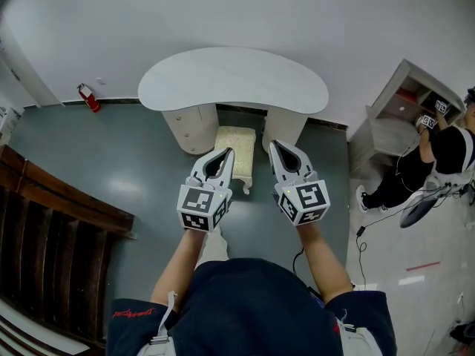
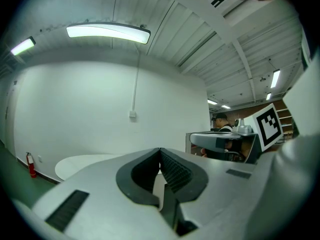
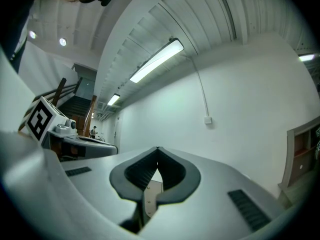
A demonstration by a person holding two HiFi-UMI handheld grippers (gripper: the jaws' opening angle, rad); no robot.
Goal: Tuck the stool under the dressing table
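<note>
two hand-held grippers are reaching forward side by side in the head view, each carried on a bare forearm, with the marker cubes facing the camera. the left hand-held gripper (image 1: 228, 152) is pointing toward the wall with its jaws pressed together and nothing between them, and its tip is lying over the near left part of the stool (image 1: 237, 139) as seen from above; whether it is touching the seat cannot be told. the right hand-held gripper (image 1: 273, 144) is likewise closed and empty, its tip sitting just beside the stool's right edge. the stool, cream with a textured seat, is standing on the grey floor (image 1: 111, 169) between the two rounded pedestals of the dressing table (image 1: 234, 80), its far end going under the white kidney-shaped top while its near end and one front leg are sticking out toward the person. a red fire extinguisher (image 1: 89, 98) is standing at the foot of the wall to the left. dark wooden stairs (image 1: 52, 251) are filling the lower left corner. at the right, another person (image 1: 438, 158) is crouching by a shelf unit (image 1: 404, 106).
</note>
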